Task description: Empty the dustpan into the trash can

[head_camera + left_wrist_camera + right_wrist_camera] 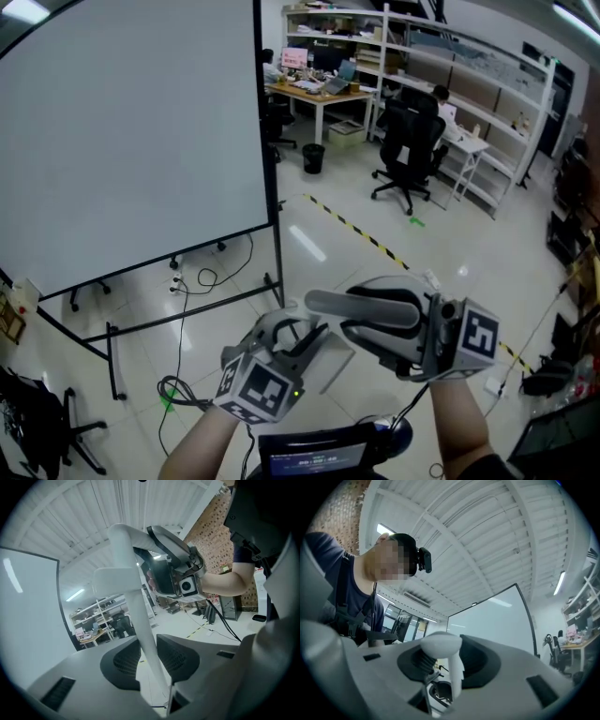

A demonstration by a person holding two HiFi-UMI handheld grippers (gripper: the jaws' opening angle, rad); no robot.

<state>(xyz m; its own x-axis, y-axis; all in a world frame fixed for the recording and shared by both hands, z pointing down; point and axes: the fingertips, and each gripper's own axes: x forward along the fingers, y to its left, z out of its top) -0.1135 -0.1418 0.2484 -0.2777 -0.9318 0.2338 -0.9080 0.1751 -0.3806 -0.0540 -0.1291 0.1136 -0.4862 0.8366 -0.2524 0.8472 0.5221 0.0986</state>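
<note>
The white dustpan handle (140, 616) runs up between the pads of the left tool (149, 660), which are closed against it. Farther along, the handle's rounded end sits clamped in the right tool (446, 660). In the head view both tools are held close together above the floor (309, 253), the right a little higher. The left forearm (199, 448) and right forearm (461, 424) reach in from the bottom edge.

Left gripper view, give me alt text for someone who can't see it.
The left tongs clamp a white handle that rises to the right gripper, which holds its top. Behind are a white screen and office shelves.
</note>
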